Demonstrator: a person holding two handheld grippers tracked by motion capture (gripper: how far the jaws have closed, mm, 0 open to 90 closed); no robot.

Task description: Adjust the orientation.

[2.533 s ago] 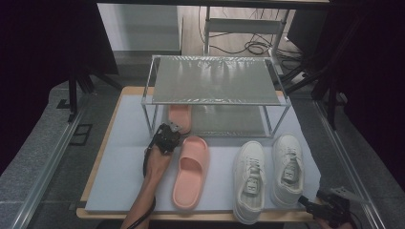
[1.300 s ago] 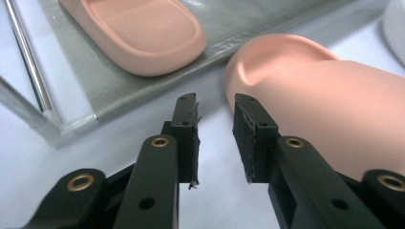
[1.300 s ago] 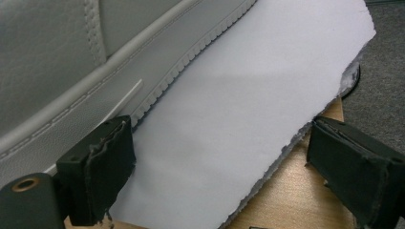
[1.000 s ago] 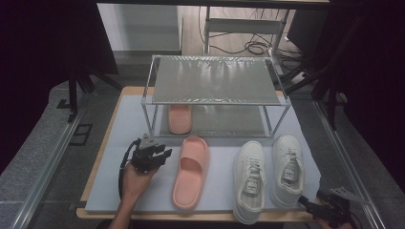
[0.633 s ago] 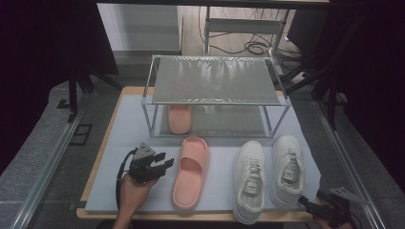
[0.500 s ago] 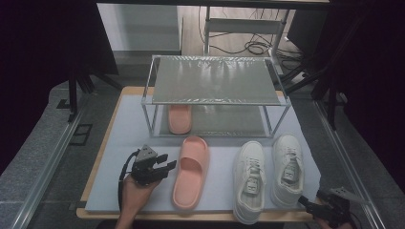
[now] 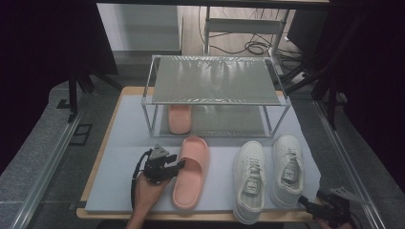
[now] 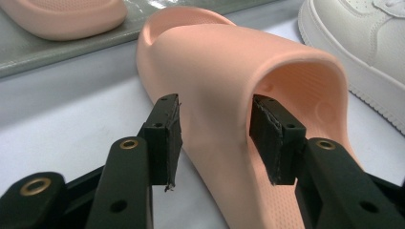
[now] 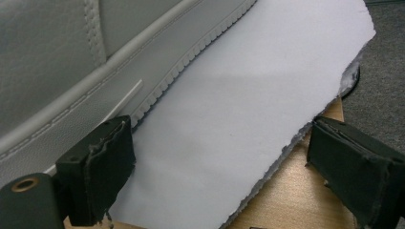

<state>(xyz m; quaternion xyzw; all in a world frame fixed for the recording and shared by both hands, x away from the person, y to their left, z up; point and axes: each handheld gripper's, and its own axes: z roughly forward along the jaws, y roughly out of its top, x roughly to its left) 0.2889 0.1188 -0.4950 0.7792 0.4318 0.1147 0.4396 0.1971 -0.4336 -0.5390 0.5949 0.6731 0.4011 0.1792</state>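
The left gripper (image 8: 215,140) straddles the side wall of a pink slide sandal (image 8: 229,81) lying on the tabletop mat (image 7: 119,143), its recently widened jaws not yet pinching. The right gripper (image 9: 224,176), jaws spread, rests beside a white sneaker (image 9: 71,62).

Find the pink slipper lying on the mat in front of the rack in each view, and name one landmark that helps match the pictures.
High view: the pink slipper lies left of centre, beside the left gripper.
Left gripper view: it fills the centre, its strap wall between the open jaws.
Right gripper view: not in it.
Shared landmark: the white sneaker, at the upper right in the left gripper view.
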